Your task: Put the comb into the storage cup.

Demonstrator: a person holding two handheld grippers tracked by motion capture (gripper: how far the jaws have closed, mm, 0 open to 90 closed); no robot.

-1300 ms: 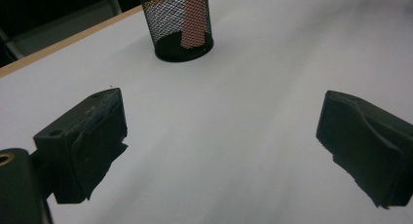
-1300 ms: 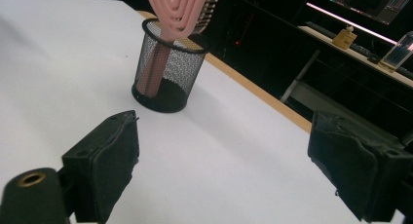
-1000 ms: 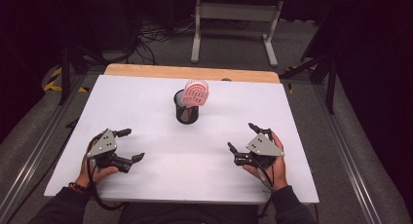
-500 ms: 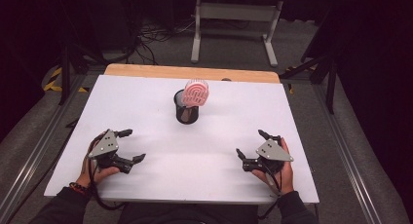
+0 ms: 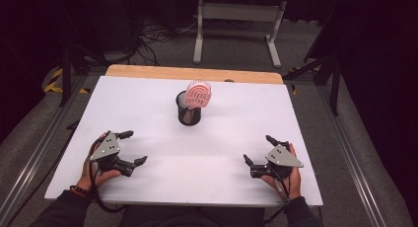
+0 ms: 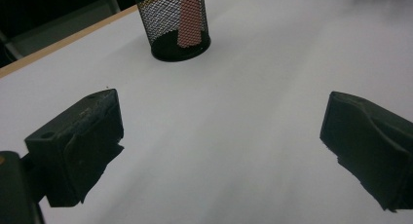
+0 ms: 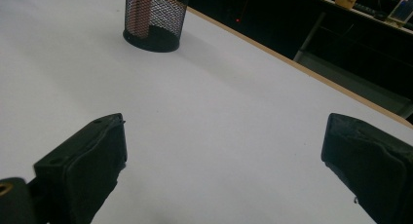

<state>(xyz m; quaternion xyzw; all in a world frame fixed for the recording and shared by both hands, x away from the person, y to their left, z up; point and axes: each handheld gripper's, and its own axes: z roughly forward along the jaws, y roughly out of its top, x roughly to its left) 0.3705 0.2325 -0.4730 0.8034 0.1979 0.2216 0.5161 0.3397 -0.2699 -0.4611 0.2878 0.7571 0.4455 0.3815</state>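
High view puts my left claw (image 5: pixel 129 148) and my right claw (image 5: pixel 260 150) low over the white worktop (image 5: pixel 148 96), one near each front corner, both with jaws spread wide and nothing between them; the right one's jaws have just been opening, empty. Well ahead of both, near the far middle, stands the black wire-mesh cylindrical cup (image 5: pixel 189 111), upright, with a pink ridged paddle-headed brush (image 5: pixel 198 94) poking out of its top, head up, handle down inside. Left gripper view shows the pink handle through the mesh (image 6: pixel 190 17). I reckon the cup is light and stiff but easy to tip or slide on this smooth sheet, so I'd steady its wall with one claw. The brush looks light and rigid; I'd pinch it across the neck just under the head and lift straight up.
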